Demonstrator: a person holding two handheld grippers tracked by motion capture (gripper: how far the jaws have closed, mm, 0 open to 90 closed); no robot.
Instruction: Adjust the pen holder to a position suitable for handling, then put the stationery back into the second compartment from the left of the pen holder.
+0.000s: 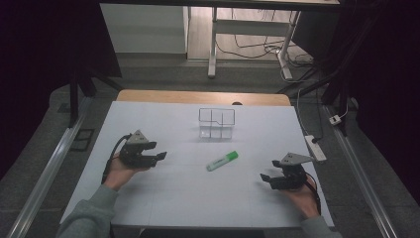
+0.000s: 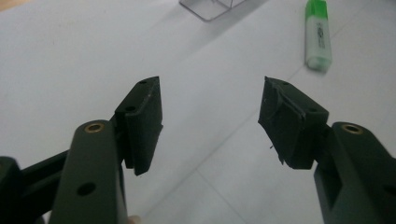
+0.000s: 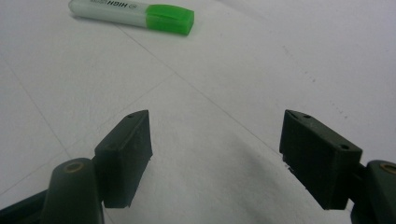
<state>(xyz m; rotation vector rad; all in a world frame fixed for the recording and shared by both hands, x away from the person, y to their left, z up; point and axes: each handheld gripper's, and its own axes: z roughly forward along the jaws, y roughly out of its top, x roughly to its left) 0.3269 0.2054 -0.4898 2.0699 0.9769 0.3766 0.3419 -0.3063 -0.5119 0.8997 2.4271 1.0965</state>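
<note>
A green highlighter [image 1: 222, 160] [image 2: 318, 35] [image 3: 133, 13] lies flat on the white table cover [image 1: 198, 198], just right of the middle. Behind it stands a clear plastic box with compartments [image 1: 216, 123] [image 2: 212, 7]. My left gripper [image 1: 161, 156] [image 2: 212, 86] sits at the left, held in a hand, pointing right toward the highlighter with its jaws open and nothing between them. My right gripper [image 1: 265, 178] [image 3: 217, 116] rests at the right front, pointing left, jaws wide open and empty. Both grippers are well apart from the highlighter.
The wooden table edge [image 1: 203, 96] shows behind the white cover. A white power strip [image 1: 315, 148] lies off the table's right side, with cables on the floor beyond. Metal rails run along both sides.
</note>
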